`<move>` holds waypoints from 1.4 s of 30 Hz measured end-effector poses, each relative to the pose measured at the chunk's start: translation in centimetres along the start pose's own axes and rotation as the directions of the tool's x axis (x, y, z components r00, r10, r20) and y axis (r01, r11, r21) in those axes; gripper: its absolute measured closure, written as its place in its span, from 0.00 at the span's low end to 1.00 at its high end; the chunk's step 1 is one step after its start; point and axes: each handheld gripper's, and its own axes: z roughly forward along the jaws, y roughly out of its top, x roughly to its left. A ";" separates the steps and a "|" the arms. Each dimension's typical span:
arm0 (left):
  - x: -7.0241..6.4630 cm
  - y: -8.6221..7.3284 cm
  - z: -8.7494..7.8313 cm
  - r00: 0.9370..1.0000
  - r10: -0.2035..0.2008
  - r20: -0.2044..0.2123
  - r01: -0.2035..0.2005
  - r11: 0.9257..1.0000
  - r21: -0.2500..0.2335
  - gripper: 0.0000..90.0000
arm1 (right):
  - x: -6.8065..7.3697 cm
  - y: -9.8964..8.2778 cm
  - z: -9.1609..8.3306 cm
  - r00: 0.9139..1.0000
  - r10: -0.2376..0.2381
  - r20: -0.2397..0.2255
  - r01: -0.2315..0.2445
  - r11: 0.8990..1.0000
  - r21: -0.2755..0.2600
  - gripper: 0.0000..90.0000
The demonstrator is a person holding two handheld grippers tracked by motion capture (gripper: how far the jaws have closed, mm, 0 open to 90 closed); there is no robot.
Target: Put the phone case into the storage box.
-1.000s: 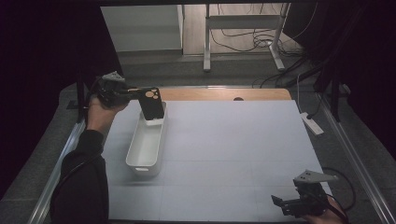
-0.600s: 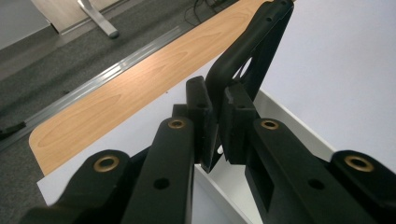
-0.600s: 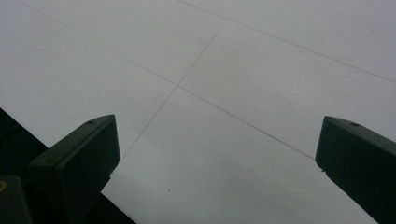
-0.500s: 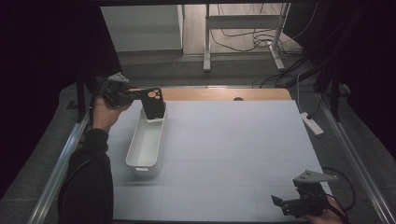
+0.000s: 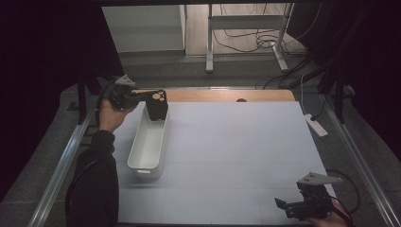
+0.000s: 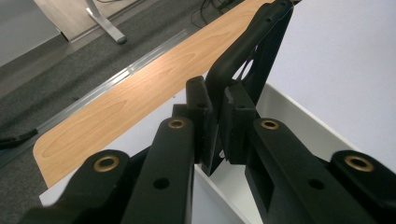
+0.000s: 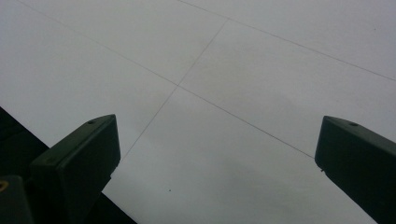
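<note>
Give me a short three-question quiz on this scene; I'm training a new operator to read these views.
1. True or false: the left gripper is shut on the black phone case.
2. Over which part of the white tray does the case hang? A) the far end B) the near end C) beside it, on the table
3. How do the right gripper jaws stand, and what lies under them?

Key:
1. True; in the left gripper view its pads pinch the case edge.
2. A.
3. Open, with nothing between them, over the bare white table.
</note>
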 end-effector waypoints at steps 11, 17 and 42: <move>0.5 -0.8 0.8 0.999 0.008 -0.036 -0.010 0.999 -0.037 0.91 | 0.0 0.0 0.0 1.000 -0.001 -0.004 0.001 1.000 0.004 0.01; 0.8 -0.8 1.0 0.997 -0.035 -0.074 0.031 0.998 -0.045 0.86 | 0.0 0.0 0.0 1.000 -0.002 -0.004 0.002 1.000 0.003 0.01; 0.9 -1.8 0.5 0.978 -0.207 0.028 0.207 0.978 0.005 0.60 | 0.1 0.0 -0.1 1.000 -0.015 0.004 0.015 1.000 -0.006 0.01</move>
